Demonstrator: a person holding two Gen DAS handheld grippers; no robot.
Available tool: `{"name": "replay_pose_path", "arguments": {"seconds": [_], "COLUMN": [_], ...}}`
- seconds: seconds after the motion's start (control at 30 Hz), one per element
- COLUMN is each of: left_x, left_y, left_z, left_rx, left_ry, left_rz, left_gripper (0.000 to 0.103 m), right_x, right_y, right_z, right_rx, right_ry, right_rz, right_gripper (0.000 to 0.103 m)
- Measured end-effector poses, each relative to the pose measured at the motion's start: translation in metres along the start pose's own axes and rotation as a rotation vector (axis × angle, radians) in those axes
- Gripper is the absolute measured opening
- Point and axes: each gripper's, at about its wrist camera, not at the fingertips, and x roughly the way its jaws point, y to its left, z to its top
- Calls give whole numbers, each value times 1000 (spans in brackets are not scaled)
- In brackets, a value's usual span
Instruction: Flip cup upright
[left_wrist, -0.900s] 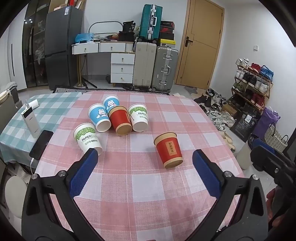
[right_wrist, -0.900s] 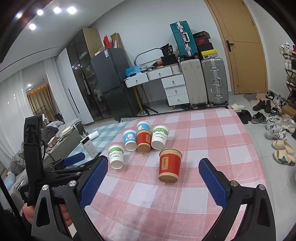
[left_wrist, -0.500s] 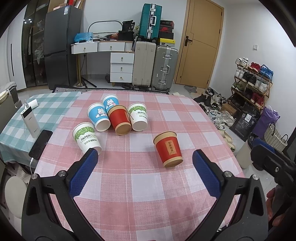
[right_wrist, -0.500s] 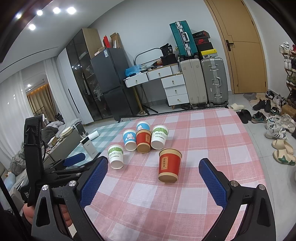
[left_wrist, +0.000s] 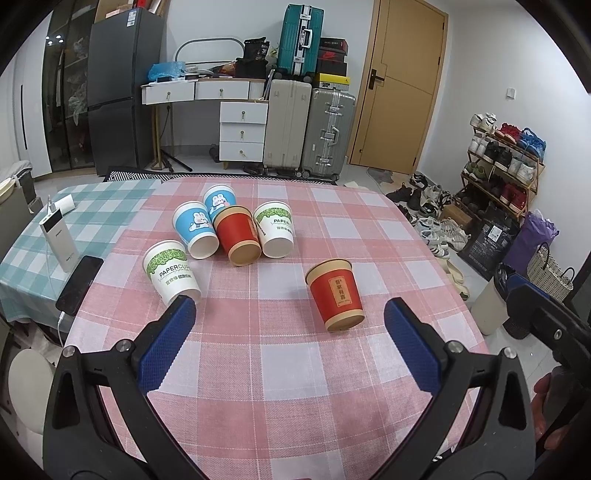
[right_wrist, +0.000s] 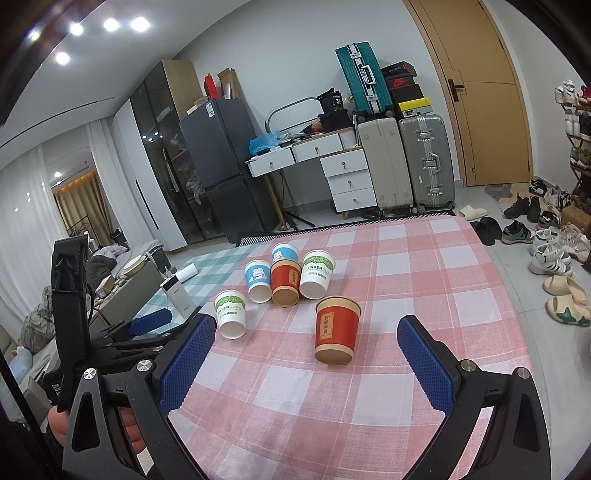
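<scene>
A red paper cup (left_wrist: 334, 295) (right_wrist: 336, 328) with kraft-coloured bands lies on its side on the pink checked tablecloth (left_wrist: 280, 362), one round end facing me. My left gripper (left_wrist: 288, 310) hovers open and empty in front of it, the cup just right of its centre line. In the right wrist view my right gripper (right_wrist: 306, 326) is also open and empty, with the cup a short way ahead between the lines of its blue pads (right_wrist: 424, 365). Each gripper shows at the edge of the other's view: right gripper (left_wrist: 535, 314), left gripper (right_wrist: 147, 321).
Several more cups lie behind: a white one (left_wrist: 171, 273) by my left fingertip, then a blue cup (left_wrist: 195, 232), a second blue cup (left_wrist: 219, 199), a red cup (left_wrist: 236, 236) and another white cup (left_wrist: 275, 232). A phone (left_wrist: 79, 284) and power bank (left_wrist: 59, 236) sit on the green checked table at left.
</scene>
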Motion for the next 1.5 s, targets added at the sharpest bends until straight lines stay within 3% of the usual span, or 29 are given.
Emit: {"name": "replay_pose_path", "arguments": {"seconds": [0.27,0.4,0.63,1.0,1.1,1.27,1.5], "left_x": [20,34,89,223,251,289,297], "left_y": [-12,-16,-33,-58,-61,-63,-71], "left_z": [-14,-6,10,31,29,15,16], "left_rx": [57,189,103,93,78,19,-8], "left_ry": [25,78,80,266,322,429,409], "left_rz": [30,119,34,-50,-86,-168,-212], "left_gripper": [102,102,102,100,95,67,63], "right_x": [0,6,35,85,94,104,99], "right_y": [-8,-21,-56,-113,-122,-128,-124], "right_z": [-3,-5,-12,-17,-19,-23,-23], "right_rx": [16,35,75,165,187,202,208], "right_ry": [-6,-11,23,79,97,122,120], "right_rz": [-2,-7,-25,-17,-4,11,18], "right_gripper": [101,101,101,101,101,101,101]}}
